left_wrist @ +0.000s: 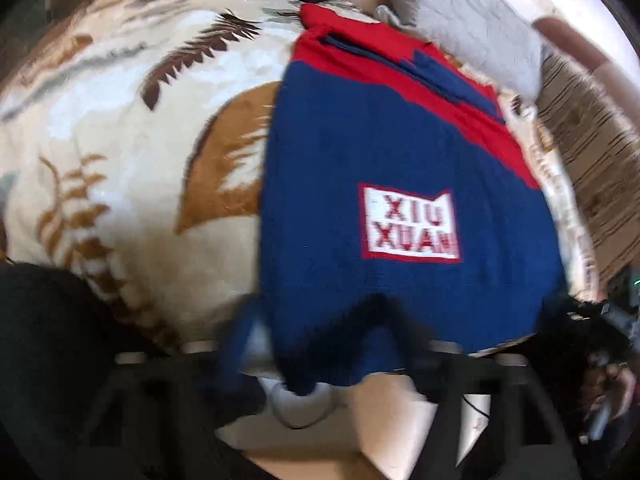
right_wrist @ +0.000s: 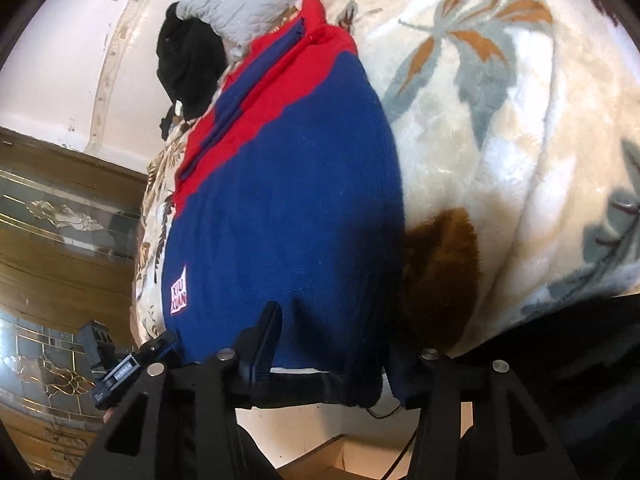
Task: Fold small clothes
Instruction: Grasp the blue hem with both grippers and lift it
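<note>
Bedding forms the work surface: a cream blanket [left_wrist: 120, 152] with a brown and grey leaf pattern, a grey quilted pillow [left_wrist: 464, 20] and a dark garment [right_wrist: 188, 68] at its far end. On it lies a navy knitted sweater [left_wrist: 380, 152], red at the shoulders, with a white "XIU XUAN" patch [left_wrist: 410, 222], spread flat lengthwise. Its near hem hangs over the bed edge. The left gripper [left_wrist: 320, 360] appears clenched on that hem, though blur limits certainty. The right gripper [right_wrist: 320, 364] is clamped on the same hem at another point. Judgement: the fold across the body is not yet made; most of the folding remains outstanding.
</note>
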